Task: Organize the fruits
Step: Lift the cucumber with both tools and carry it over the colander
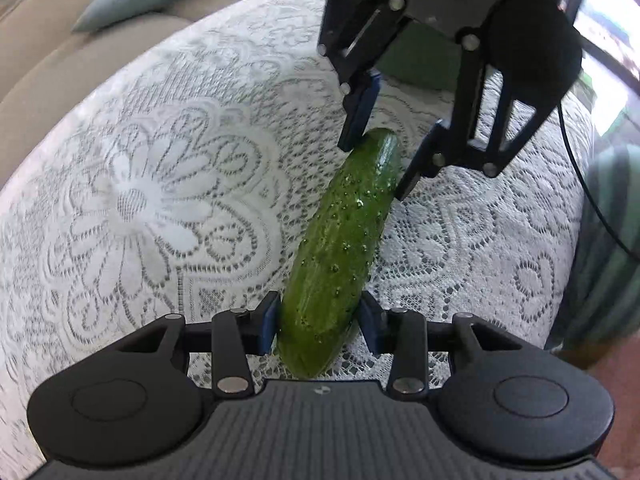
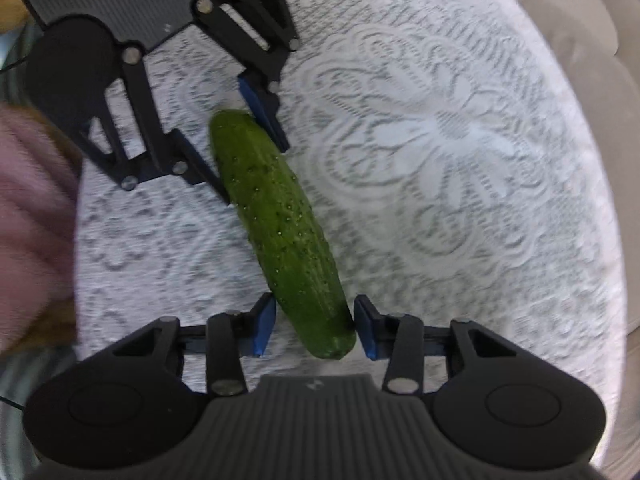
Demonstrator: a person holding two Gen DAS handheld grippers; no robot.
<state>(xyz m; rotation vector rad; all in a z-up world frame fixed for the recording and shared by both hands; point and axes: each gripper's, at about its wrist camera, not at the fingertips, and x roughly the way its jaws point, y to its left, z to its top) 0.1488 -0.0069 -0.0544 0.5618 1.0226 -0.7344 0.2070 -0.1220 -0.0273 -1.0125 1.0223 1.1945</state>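
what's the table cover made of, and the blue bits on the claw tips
Table cover: looks like white lace fabric, matte, with openwork flower patterns. Blue pads beside the cucumber: probably rubber or soft plastic, smooth and dull; the pictures leave that open.

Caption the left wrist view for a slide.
Left gripper and right gripper bracket opposite ends of a cucumber over a lace tablecloth.

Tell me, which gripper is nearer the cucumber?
Left. The left gripper pinches one end of the cucumber; the right gripper straddles the other end, one pad not touching.
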